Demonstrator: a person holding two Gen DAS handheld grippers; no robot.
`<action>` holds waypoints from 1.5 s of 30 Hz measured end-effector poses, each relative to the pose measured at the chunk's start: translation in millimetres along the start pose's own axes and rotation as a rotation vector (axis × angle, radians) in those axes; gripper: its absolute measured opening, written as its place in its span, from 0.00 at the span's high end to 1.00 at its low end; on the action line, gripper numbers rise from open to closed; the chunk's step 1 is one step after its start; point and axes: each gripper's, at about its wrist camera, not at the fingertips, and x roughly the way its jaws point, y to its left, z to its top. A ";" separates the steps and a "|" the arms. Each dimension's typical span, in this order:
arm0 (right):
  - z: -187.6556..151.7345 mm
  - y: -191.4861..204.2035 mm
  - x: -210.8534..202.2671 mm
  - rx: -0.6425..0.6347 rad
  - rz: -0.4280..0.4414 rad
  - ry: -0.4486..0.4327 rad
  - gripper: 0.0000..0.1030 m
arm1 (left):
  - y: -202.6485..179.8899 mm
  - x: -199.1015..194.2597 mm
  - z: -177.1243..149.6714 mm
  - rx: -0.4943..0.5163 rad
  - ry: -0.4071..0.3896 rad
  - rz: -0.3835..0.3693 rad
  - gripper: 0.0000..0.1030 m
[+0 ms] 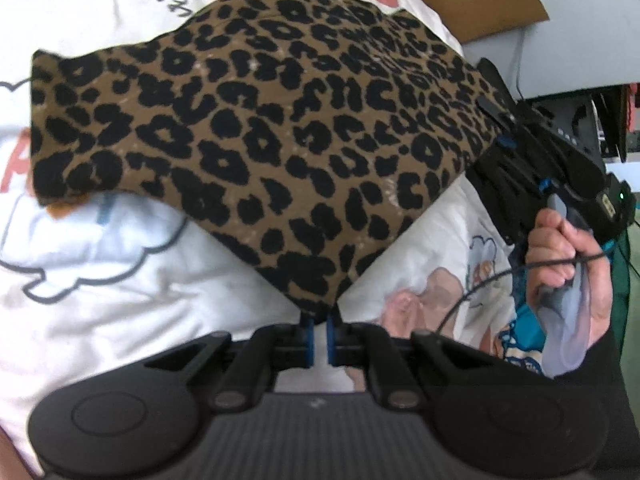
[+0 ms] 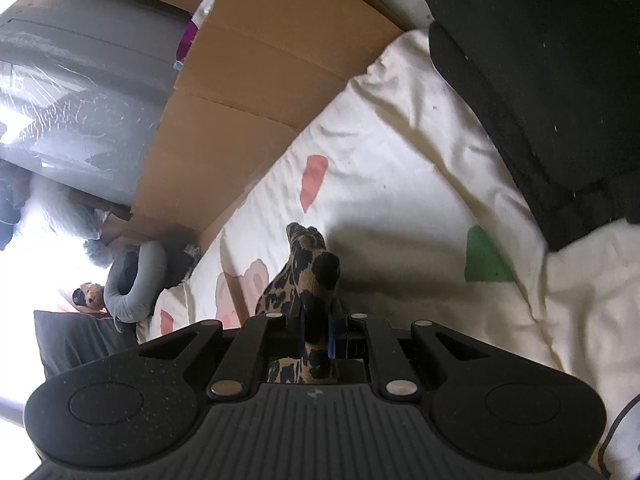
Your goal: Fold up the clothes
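Covering nearly all of both views is a white printed bedsheet [image 1: 120,264], with cartoon clouds, pink shapes and a green patch across it. Above it in the left wrist view hangs the leopard-print garment [image 1: 256,128], stretched wide from 9 o'clock to 3 o'clock and tapering to a point at 6 o'clock; it hides the middle of the sheet behind it. A flattened cardboard sheet [image 2: 256,92] leans along the bed's edge from 12 toward 9 o'clock in the right wrist view, with a grey plastic-wrapped bulk [image 2: 88,92] beside it at 10 o'clock. A black folded pile [image 2: 552,92] sits on the sheet at 2 o'clock, well apart from the garment. A grey neck pillow [image 2: 136,284] lies off the bed at 8 o'clock.

At 6 o'clock the left gripper [image 1: 319,334] has its blue-tipped fingers pressed onto the garment's lower point. At 3 o'clock the right gripper [image 1: 500,132] pinches the garment's far corner, a hand [image 1: 568,264] wrapped round its handle with a thin black cable [image 1: 492,280] crossing in front. From its own camera, the right gripper [image 2: 316,336] has leopard fabric bunched between its fingers.
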 end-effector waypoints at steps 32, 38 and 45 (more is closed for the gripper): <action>-21.7 -32.7 -6.3 0.016 -0.112 0.095 0.64 | -51.8 -23.6 52.1 0.408 -0.061 0.105 0.65; -31.3 -33.5 -3.7 0.030 -0.111 0.118 0.60 | -54.6 -34.5 81.9 0.507 -0.146 0.163 0.50; -43.4 -33.0 1.7 0.044 -0.113 0.143 0.60 | -61.6 -25.6 121.9 0.573 -0.251 0.221 0.43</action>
